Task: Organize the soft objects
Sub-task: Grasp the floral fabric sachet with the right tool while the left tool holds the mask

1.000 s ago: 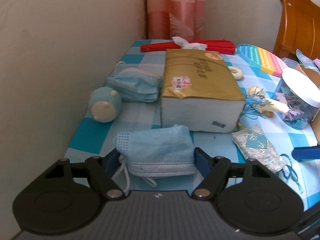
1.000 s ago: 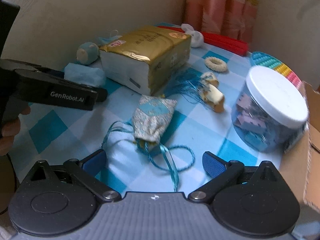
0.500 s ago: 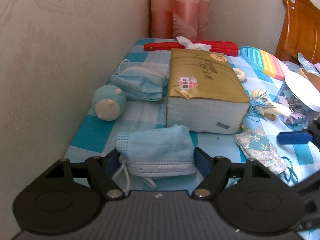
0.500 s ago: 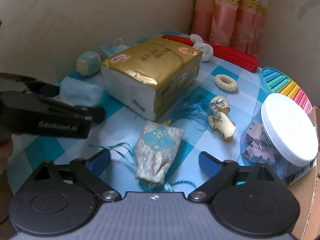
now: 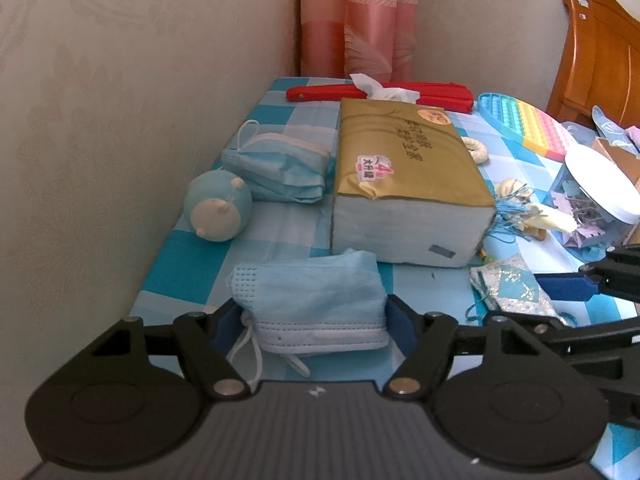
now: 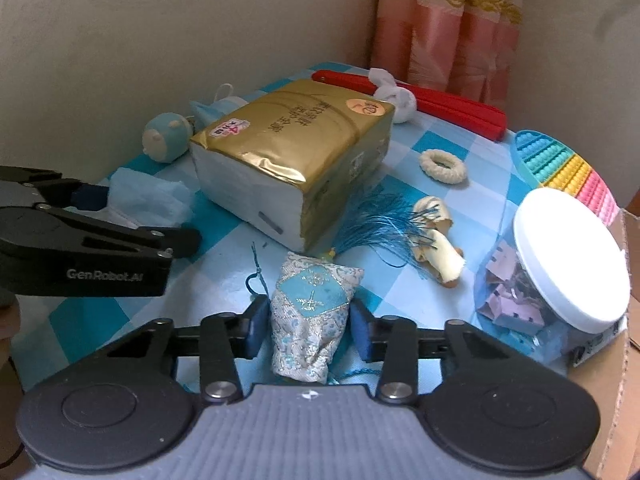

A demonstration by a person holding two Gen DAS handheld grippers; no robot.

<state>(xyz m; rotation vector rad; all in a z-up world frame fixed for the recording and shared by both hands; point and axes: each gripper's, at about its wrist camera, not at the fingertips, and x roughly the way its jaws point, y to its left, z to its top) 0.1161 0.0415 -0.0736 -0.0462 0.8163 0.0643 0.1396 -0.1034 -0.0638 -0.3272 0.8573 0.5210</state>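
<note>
Gripping folded blue mask (image 5: pixel 316 304): left hand-held gripper (image 5: pixel 310 322) | right hand-held gripper (image 6: pixel 306 326) closing round brocade pouch (image 6: pixel 310 312)

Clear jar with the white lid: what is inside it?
Through the clear jar wall, small lilac and pink binder clips show. The white lid covers the upper part, so how full it is stays hidden.

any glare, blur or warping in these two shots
Left wrist view: fisheye bends the wall and curtain inward, corners black; the face mask is sharp, light even. Right wrist view: the jar lid blows out to white, the gold tissue pack catches sheen, and the edges go soft.
</note>
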